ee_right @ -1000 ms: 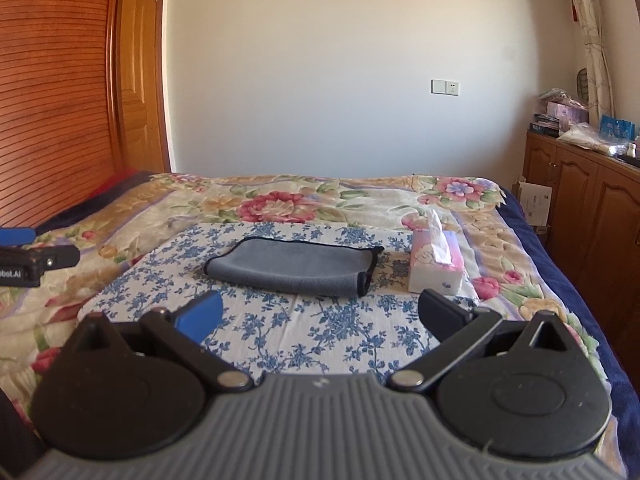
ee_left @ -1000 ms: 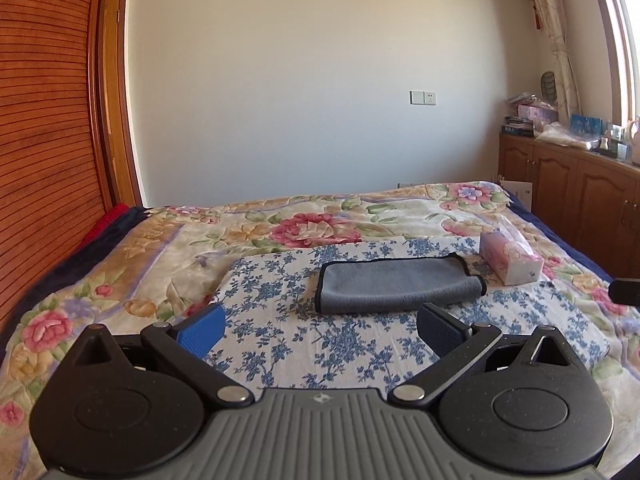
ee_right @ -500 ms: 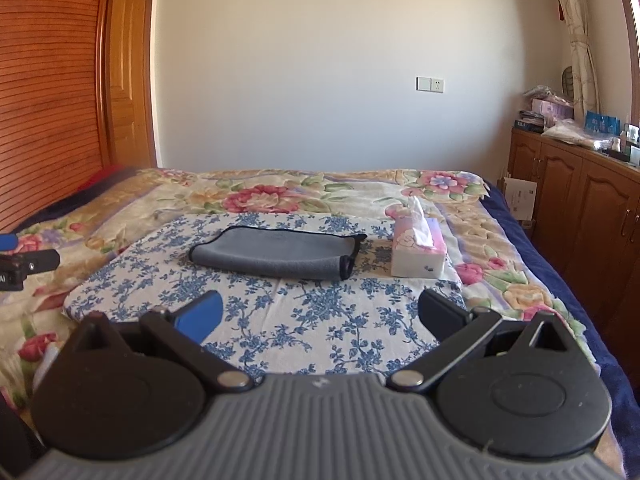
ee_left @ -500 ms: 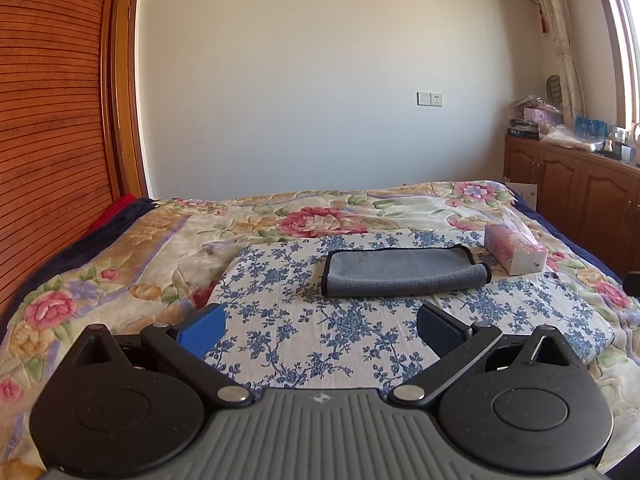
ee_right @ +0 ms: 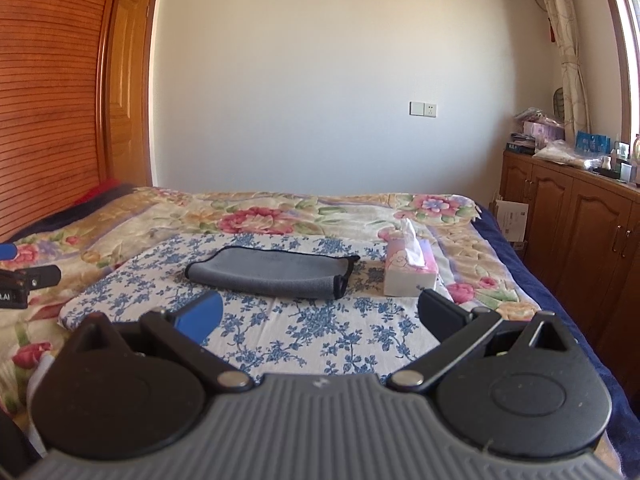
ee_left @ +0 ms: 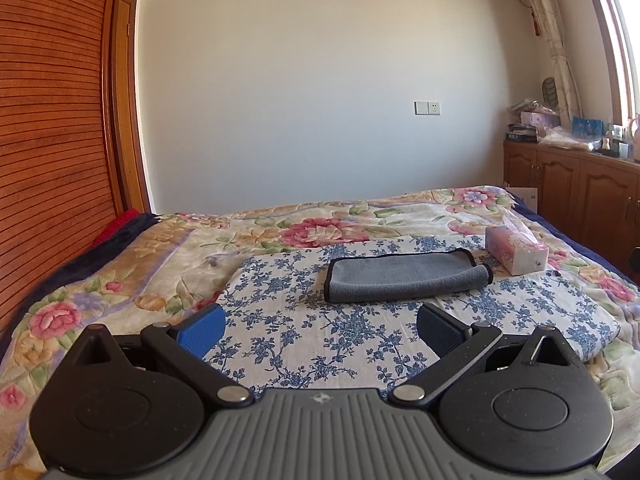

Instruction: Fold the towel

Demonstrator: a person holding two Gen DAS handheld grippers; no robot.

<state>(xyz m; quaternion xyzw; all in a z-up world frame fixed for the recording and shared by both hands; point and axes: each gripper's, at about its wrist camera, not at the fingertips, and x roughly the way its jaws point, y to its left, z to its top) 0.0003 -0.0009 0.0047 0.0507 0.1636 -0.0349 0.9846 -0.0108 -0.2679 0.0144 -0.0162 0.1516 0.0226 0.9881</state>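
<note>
The bed [ee_left: 168, 264] is stretching out ahead of both pairs of tongs under a floral quilt, and a blue-flowered white cloth [ee_left: 288, 320] is lying on top of it, running right up beneath the fingertips. In the right wrist view the same bed [ee_right: 452, 240] and cloth [ee_right: 320, 328] are filling the lower middle. A wooden cabinet [ee_right: 580, 232] is standing off to the right of the tongs, along the wall.

The towel [ee_left: 404, 274], grey with a dark edge and already doubled over into a long flat band, is lying on the flowered cloth ahead of the left tongs [ee_left: 320, 330], a little right of their centre line and well clear of the fingertips. From the right tongs [ee_right: 318, 314] the towel [ee_right: 272, 272] is sitting ahead and slightly to the left, again apart from them, with its open dark-edged end pointing right.

A pink tissue box [ee_left: 516, 250] is resting just beyond the towel's right end; in the right wrist view the tissue box [ee_right: 410, 268] is sitting straight ahead, just beside the towel.

Both pairs of tongs are standing spread wide, pinching nothing. The left tongs are also showing at the far left edge of the right wrist view, too cut off there to judge.
</note>
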